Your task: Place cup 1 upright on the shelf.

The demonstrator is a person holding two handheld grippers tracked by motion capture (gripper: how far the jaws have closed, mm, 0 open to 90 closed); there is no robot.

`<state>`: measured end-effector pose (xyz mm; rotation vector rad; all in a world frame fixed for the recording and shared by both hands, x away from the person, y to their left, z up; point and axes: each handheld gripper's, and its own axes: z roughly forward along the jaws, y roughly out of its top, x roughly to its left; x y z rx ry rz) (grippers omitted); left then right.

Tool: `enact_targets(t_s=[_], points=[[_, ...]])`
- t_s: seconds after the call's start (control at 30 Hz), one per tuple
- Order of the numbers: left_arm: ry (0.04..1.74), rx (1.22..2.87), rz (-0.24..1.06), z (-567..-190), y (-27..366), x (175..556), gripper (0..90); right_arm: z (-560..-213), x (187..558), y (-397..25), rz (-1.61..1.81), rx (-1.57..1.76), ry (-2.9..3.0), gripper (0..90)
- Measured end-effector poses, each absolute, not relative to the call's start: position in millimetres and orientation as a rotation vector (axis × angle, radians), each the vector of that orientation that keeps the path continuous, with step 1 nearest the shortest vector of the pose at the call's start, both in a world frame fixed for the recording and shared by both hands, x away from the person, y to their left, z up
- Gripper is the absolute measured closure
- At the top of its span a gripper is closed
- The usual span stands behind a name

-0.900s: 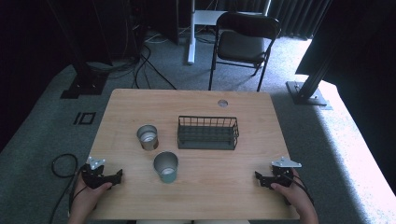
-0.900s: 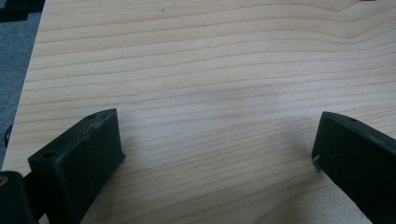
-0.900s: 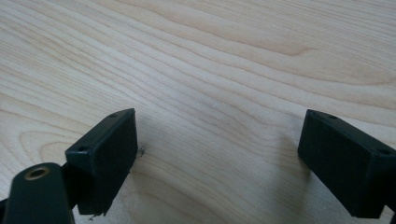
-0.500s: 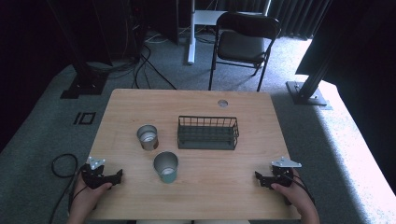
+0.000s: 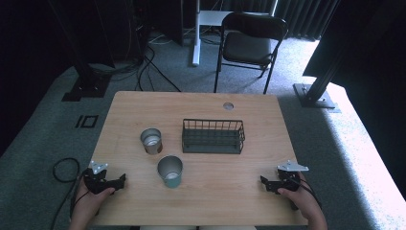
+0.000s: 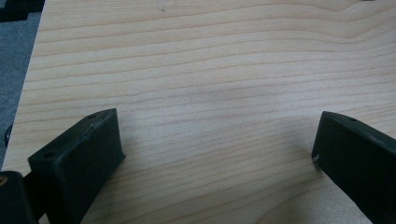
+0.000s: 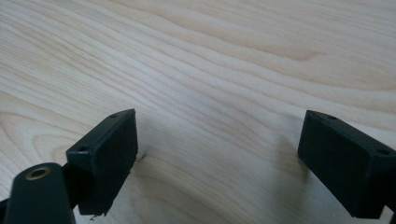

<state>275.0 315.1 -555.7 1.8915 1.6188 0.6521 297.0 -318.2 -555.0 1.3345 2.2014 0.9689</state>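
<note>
Both tools unmoved since earlier, left tool (image 5: 119, 181) spread empty, right tool (image 5: 266, 183) spread empty, cups untouched

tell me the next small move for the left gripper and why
Probably move the left gripper toward the near metal cup. Its jaws stand wide open over bare table, holding nothing, and that cup is the closest thing to it, upright and apart from the other cup and the wire basket.
</note>
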Motion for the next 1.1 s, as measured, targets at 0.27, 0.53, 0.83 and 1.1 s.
enact_targets(t_s=[0.27, 0.53, 0.83, 1.1], points=[[1.619, 1.891, 0.652, -555.7, 315.1, 274.9, 2.2, -546.7, 300.6, -306.4, 1.007, 1.276, 2.225, 11.8], [1.619, 1.892, 0.652, -555.7, 315.1, 275.0, 2.2, -542.5, 302.6, -295.0, 1.043, 1.223, 2.262, 12.9], [1.619, 1.891, 0.652, -555.7, 315.1, 275.0, 2.2, -537.8, 303.9, -283.5, 1.104, 1.178, 2.286, 12.3], [1.619, 1.891, 0.652, -555.7, 315.1, 275.0, 2.2, -534.1, 306.2, -273.4, 1.126, 1.131, 2.311, 12.4]])
